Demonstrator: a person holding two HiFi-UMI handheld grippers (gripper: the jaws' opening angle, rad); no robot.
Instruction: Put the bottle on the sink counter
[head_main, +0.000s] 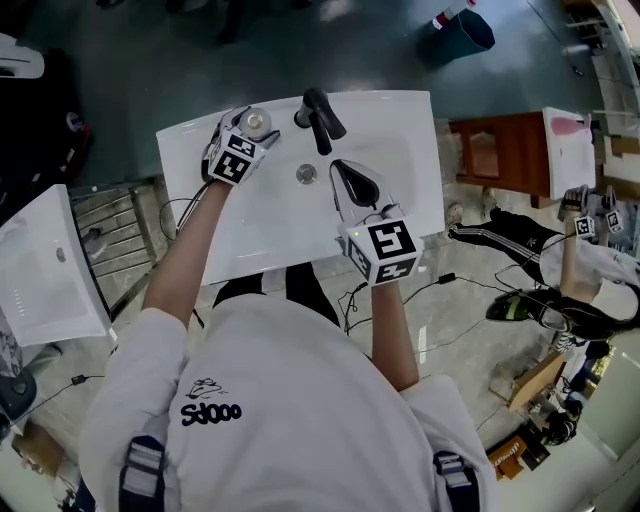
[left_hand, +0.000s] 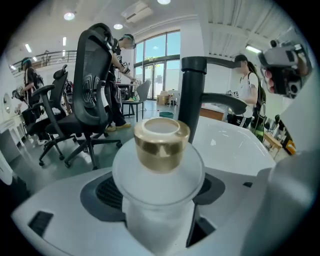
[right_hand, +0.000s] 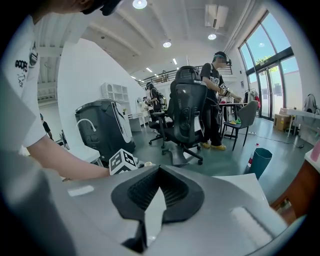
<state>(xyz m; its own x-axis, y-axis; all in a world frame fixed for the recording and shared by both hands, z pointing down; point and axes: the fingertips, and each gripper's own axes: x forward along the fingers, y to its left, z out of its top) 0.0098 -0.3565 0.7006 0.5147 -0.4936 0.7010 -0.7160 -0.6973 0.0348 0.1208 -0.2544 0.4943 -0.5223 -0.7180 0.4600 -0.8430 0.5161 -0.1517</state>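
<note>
Frosted gold-capped bottle (left_hand: 159, 182), pinched by the left tool (head_main: 251, 131), is at eleven o'clock on the white sink desk (head_main: 190, 148); letting go likely remains. Right tool (right_hand: 152, 202) pressed together, empty.

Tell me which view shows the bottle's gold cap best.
The left gripper view: the gold cap of the bottle fills the centre, with the white body clamped between the jaws. The head view shows the bottle only small from above, in the left hand-held gripper near the faucet. The right gripper view does not clearly show it.
</note>
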